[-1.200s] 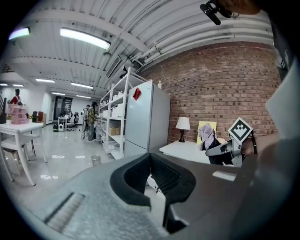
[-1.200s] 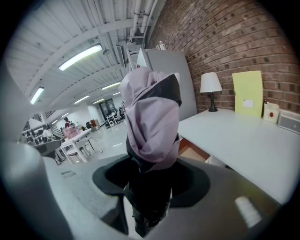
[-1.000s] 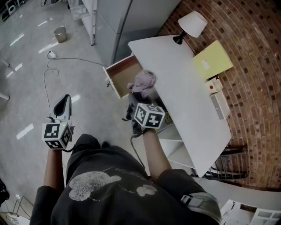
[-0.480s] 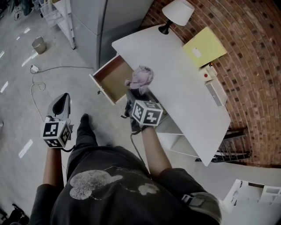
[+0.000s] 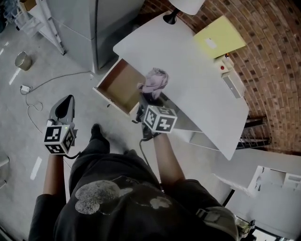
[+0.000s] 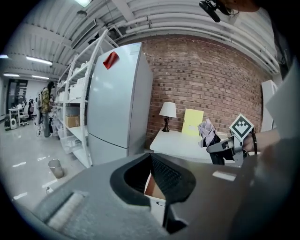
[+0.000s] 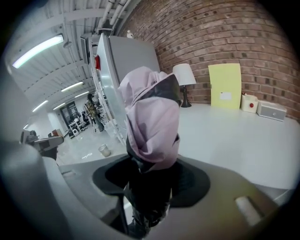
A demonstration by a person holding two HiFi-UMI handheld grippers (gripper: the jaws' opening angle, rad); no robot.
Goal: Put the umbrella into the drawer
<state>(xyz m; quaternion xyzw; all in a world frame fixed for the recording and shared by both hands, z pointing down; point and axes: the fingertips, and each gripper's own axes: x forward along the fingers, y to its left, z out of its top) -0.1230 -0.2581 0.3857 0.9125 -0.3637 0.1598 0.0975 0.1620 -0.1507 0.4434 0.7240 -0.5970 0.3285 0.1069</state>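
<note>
A folded umbrella [image 5: 155, 82], lilac cloth over a black shaft, stands up from my right gripper [image 5: 148, 101], which is shut on its dark lower part. It hangs over the desk's edge, just right of the open wooden drawer [image 5: 117, 84], whose inside is bare. In the right gripper view the umbrella [image 7: 152, 122] rises between the jaws of the right gripper [image 7: 150, 187]. My left gripper [image 5: 70, 98] is over the floor to the left of the drawer, its tips together on nothing. The left gripper [image 6: 150, 157] looks towards the desk, the umbrella [image 6: 206, 131] and a strip of the drawer [image 6: 152, 187].
The white desk [image 5: 197, 80] carries a lamp [image 5: 183, 5], a yellow folder [image 5: 218, 36] and a small white unit [image 5: 233, 84]. A grey fridge [image 5: 89, 28] stands behind the drawer. A cable [image 5: 42, 84] and a bin [image 5: 22, 60] lie on the floor at left.
Both grippers have come closer to the desk and drawer, the left one more. The umbrella stays in the right gripper. The drawer stands open as before.
</note>
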